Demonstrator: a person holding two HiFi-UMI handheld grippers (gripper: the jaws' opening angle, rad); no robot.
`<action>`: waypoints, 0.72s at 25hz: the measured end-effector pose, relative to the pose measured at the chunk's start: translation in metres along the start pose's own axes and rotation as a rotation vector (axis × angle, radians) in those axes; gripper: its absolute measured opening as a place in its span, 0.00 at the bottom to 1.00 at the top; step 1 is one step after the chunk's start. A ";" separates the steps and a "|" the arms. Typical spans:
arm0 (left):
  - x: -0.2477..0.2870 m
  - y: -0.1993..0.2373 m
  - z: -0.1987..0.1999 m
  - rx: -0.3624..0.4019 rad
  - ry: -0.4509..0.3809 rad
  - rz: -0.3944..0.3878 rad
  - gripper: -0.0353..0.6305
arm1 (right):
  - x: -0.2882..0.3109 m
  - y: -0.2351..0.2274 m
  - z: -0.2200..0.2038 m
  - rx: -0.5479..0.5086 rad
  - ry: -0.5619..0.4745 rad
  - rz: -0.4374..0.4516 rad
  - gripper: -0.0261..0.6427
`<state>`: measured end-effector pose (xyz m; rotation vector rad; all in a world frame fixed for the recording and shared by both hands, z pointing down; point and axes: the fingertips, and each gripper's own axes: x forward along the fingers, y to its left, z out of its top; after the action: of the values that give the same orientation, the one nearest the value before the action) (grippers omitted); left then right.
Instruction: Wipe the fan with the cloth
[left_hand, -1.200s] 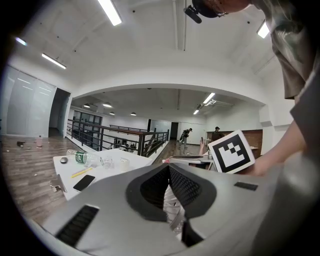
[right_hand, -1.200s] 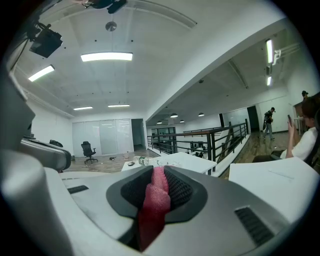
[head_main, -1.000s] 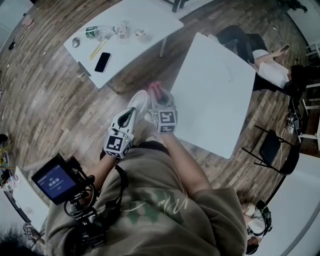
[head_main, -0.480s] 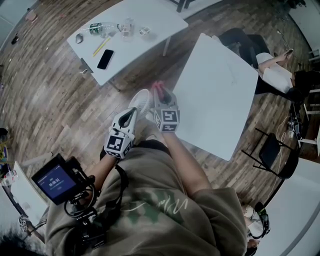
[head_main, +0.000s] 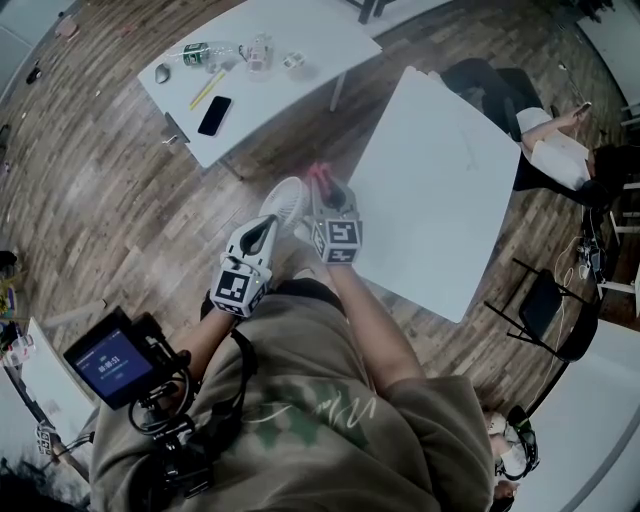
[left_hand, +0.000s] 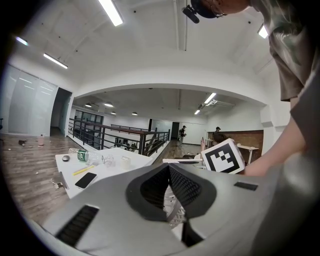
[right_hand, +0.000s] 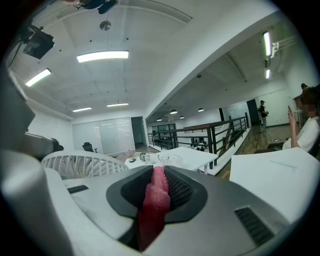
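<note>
In the head view both grippers are held close in front of my body, over the wooden floor. My left gripper (head_main: 265, 228) is shut on the white fan (head_main: 285, 200), whose round grille sticks out past its tip. In the left gripper view, white ribs of the fan (left_hand: 172, 209) show between the closed jaws of the left gripper (left_hand: 169, 167). My right gripper (head_main: 322, 182) is shut on a red cloth (head_main: 317, 173) just right of the fan. The cloth (right_hand: 156, 197) fills the gap in the right gripper (right_hand: 159, 170), and the fan grille (right_hand: 82, 164) lies to its left.
A bare white table (head_main: 430, 190) stands right of the grippers. A second white table (head_main: 290, 40) at the back holds a phone (head_main: 214, 115), a bottle (head_main: 205, 53) and small items. A seated person (head_main: 560, 150) and a folding chair (head_main: 545, 300) are at the right.
</note>
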<state>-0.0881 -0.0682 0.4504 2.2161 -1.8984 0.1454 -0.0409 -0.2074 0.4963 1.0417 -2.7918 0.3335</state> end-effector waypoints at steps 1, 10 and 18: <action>0.000 0.000 0.001 -0.002 0.002 -0.001 0.08 | 0.000 0.000 -0.003 0.001 0.004 -0.001 0.16; -0.002 -0.001 0.004 0.014 0.002 -0.008 0.08 | -0.003 -0.001 -0.026 0.009 0.051 -0.006 0.16; -0.001 -0.011 0.003 0.024 0.000 -0.042 0.08 | -0.035 -0.010 -0.006 0.000 -0.011 -0.046 0.16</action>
<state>-0.0779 -0.0662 0.4466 2.2700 -1.8582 0.1615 -0.0077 -0.1907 0.4960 1.1096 -2.7718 0.3232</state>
